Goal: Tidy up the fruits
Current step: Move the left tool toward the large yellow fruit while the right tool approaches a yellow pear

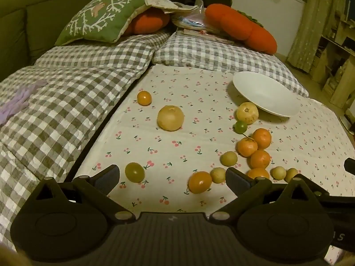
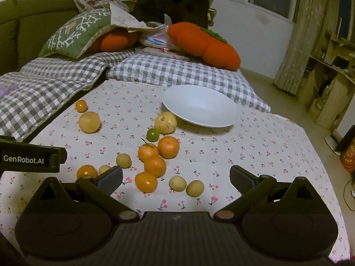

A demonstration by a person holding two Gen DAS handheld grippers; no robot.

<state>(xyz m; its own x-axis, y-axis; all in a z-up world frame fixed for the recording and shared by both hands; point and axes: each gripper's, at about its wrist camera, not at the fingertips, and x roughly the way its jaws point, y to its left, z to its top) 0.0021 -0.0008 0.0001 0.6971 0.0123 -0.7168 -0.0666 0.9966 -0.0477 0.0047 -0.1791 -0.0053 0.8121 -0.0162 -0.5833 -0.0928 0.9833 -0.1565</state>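
Fruit lies scattered on a cherry-print cloth (image 1: 177, 146). A white plate (image 1: 266, 93) (image 2: 199, 106) rests at the far right, one edge propped on a pale round fruit (image 1: 247, 113) (image 2: 166, 123). A large yellow fruit (image 1: 170, 118) (image 2: 89, 122) and a small orange one (image 1: 144, 98) (image 2: 81, 106) lie apart at the left. Several tangerines (image 1: 259, 148) (image 2: 155, 155) cluster near a green lime (image 1: 240, 127) (image 2: 152, 134). My left gripper (image 1: 173, 177) hovers open above a green fruit (image 1: 134, 172) and an orange one (image 1: 200, 182). My right gripper (image 2: 176, 178) hovers open over small yellowish fruits (image 2: 186, 185).
Checked grey quilts (image 1: 66, 102) (image 2: 182, 73) border the cloth at left and back. A green patterned cushion (image 1: 104, 17) and orange plush pillows (image 1: 241, 26) (image 2: 204, 44) lie behind. A green sofa back (image 1: 22, 22) stands at left; shelves (image 2: 328, 84) at right.
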